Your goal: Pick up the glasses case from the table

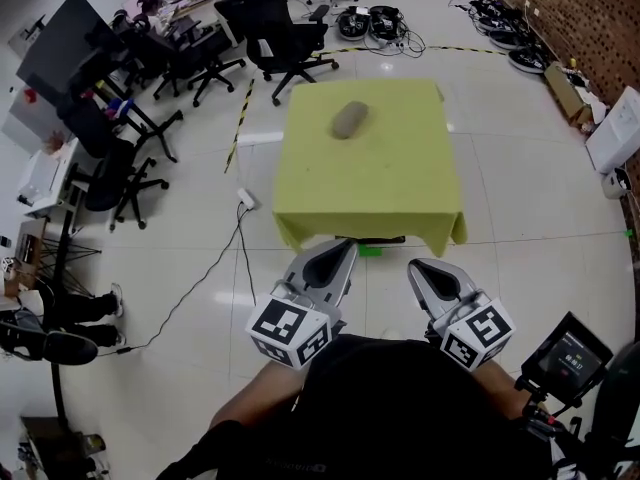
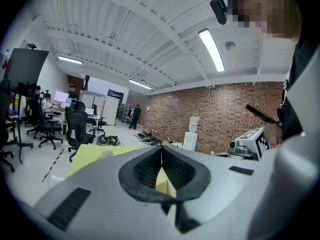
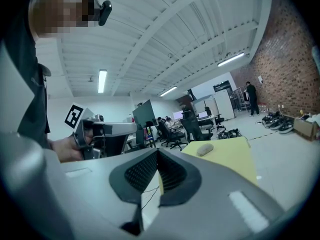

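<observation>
Glasses case [image 1: 349, 120] lies toward the far left of the yellow tabletop [image 1: 400, 183], well ahead of us. We judge it light, rigid, rounded and probably smooth, so we would pinch across its narrow middle. Our left gripper [image 1: 343, 248] and right gripper [image 1: 422, 268] are both clenched and empty.

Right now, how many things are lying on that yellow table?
1. A grey glasses case lies on the far left part of the yellow table. Nothing else shows on its top, and nothing there looks hidden from the head view.
</observation>
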{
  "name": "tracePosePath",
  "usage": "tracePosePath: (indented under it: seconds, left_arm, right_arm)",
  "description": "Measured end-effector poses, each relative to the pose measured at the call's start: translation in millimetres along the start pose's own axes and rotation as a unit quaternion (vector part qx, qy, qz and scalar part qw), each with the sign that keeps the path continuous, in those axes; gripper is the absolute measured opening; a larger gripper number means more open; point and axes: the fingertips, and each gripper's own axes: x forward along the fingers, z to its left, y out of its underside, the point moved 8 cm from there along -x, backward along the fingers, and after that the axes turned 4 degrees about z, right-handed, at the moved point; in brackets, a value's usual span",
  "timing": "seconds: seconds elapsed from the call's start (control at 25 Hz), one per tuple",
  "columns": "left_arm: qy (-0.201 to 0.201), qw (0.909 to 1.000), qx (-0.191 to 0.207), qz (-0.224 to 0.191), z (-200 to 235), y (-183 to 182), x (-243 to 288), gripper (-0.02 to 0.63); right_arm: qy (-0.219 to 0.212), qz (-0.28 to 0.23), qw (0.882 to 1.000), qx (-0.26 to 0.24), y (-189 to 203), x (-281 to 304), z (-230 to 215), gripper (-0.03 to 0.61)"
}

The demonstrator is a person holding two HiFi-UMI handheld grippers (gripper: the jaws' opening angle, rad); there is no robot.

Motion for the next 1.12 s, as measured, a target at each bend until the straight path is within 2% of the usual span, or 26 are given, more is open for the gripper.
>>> tracePosePath:
  seconds: [0.28,0.56,0.8,1.0,1.12]
  left_arm:
    - [-0.012,0.9999,0.003,-0.001,-13,11,1,0.008]
    - [-0.024,0.9995,0.006,0.019,-23,17,2,0.008]
    - [-0.021,0.9987,-0.038,0.027,-19,13,8,0.008]
    - [-0.021,0.9989,-0.026,0.034,-31,-3,51,0.008]
    - [-0.028,0.9987,-0.021,0.038,-21,-4,49,0.008]
  right_arm:
    - [-0.017,0.001,1.0,-0.007,10,-7,-3,0.002]
    - [-0.024,-0.013,0.999,0.025,18,-11,-12,0.002]
    - [-0.029,-0.004,0.998,0.048,19,-15,-16,0.002]
    - [-0.035,-0.001,0.998,0.053,3,-18,-56,0.002]
    - [-0.04,0.0,0.998,0.052,0,-6,-55,0.002]
